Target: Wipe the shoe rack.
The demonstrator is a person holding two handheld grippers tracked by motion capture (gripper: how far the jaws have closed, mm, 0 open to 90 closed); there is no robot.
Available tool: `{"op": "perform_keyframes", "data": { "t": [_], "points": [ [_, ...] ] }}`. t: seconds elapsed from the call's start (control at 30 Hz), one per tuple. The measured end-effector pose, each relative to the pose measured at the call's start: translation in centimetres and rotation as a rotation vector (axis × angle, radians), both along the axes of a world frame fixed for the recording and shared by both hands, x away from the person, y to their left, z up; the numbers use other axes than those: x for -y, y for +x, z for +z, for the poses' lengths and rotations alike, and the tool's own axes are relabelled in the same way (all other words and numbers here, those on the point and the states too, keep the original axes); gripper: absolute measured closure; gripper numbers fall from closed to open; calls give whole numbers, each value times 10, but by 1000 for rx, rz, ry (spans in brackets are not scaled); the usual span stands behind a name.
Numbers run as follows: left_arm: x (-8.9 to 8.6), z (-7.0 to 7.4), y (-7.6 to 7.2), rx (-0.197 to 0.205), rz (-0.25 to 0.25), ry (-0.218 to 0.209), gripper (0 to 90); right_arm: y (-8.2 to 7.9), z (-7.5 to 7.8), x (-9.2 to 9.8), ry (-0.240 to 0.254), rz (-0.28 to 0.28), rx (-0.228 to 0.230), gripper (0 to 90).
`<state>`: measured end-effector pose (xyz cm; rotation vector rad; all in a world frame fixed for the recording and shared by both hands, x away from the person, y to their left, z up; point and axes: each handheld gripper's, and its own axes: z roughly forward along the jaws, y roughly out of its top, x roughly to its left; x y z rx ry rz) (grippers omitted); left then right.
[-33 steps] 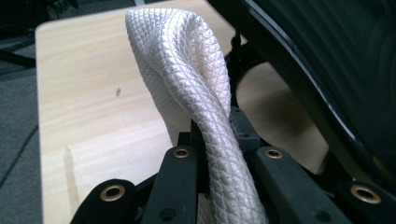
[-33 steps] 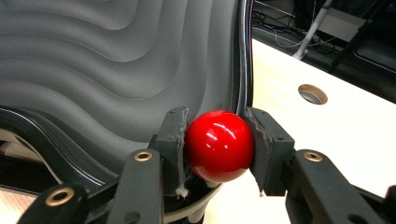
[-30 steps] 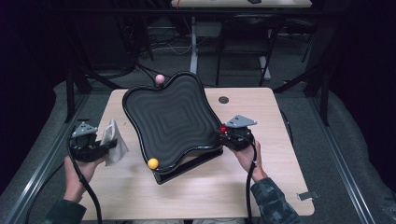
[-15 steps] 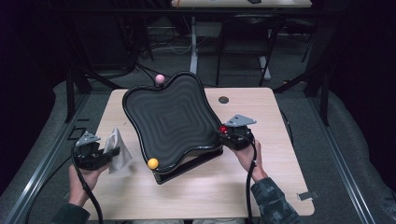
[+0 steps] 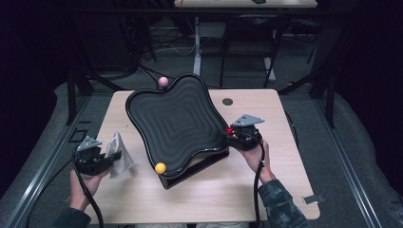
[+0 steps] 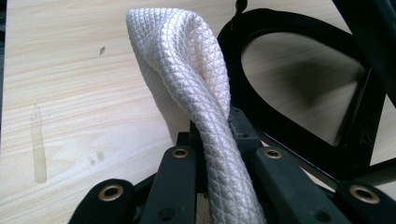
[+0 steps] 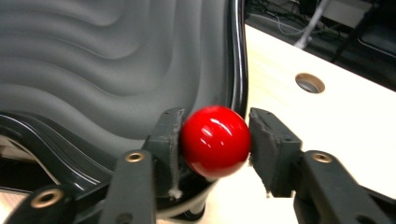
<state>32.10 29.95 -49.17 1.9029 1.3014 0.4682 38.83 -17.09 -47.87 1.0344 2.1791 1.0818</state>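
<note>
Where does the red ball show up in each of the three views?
High view: the red ball sits at the wavy black tray's right edge, at the right gripper.
Left gripper view: this one looks at a white cloth instead.
Right gripper view: centre, between the two jaws.
Shared landmark: the tray.

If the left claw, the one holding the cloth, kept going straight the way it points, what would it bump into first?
Probably the black tray. The left claw, shut on the white cloth, points toward the tray's near edge, and its own view shows the tray's black stand just ahead. Depth is hard to judge.
</note>
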Motion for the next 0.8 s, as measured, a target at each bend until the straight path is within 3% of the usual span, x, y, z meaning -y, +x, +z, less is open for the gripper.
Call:
{"op": "perform_keyframes", "data": {
  "t": [0.07,0.2,0.57,0.7,0.77,0.8],
  "points": [
    [0,-1,0,3,1,-3,827,0,-1,1,11,-8,-12,546],
    [0,-3,0,2,-3,9,827,-1,0,-2,-14,-13,-12,598],
    [0,-9,-2,-2,-20,29,827,10,-2,15,18,115,-21,601],
    [1,-10,-2,8,-10,36,828,11,-1,20,33,63,-40,587],
    [2,-11,-2,17,-5,37,828,9,-1,16,0,21,-30,557],
    [3,-11,-2,23,-5,40,828,9,-2,14,10,24,-36,570]
  ]
}}
